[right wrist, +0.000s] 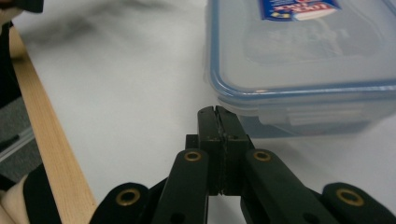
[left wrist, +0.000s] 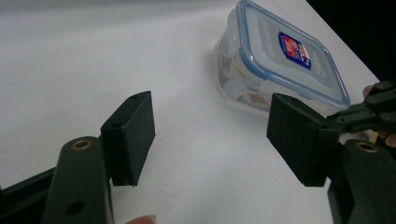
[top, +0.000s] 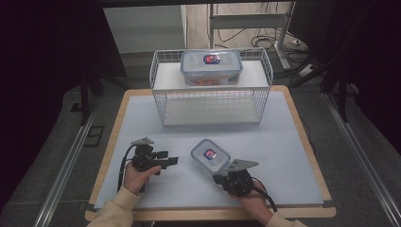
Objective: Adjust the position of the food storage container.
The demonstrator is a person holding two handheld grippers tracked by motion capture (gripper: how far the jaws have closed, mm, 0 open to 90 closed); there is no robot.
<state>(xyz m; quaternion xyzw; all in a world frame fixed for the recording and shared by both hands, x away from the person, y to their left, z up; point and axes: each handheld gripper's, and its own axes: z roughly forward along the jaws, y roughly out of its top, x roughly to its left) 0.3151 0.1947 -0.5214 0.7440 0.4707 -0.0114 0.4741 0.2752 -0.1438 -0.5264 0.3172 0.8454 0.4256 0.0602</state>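
A small clear food box with a blue-rimmed lid (top: 210, 154) lies on the white table top, between the two hands. My left gripper (top: 173, 161) points right at it with jaws wide apart and nothing between them; in the left gripper view the box (left wrist: 280, 60) lies just beyond the fingertips (left wrist: 132, 126). My right gripper (top: 217, 178) sits at the box's near corner, jaws pressed together on nothing. The right gripper view has its tip (right wrist: 216, 113) right at the box's front latch edge (right wrist: 303, 100); whether it touches I cannot tell.
A white wire basket rack (top: 211, 99) stands at the table's far side, with a larger clear blue-lidded box (top: 211, 67) on its top shelf. The table's wooden edge (right wrist: 51, 154) runs close on the left of the right gripper view. Dark floor and cables lie behind.
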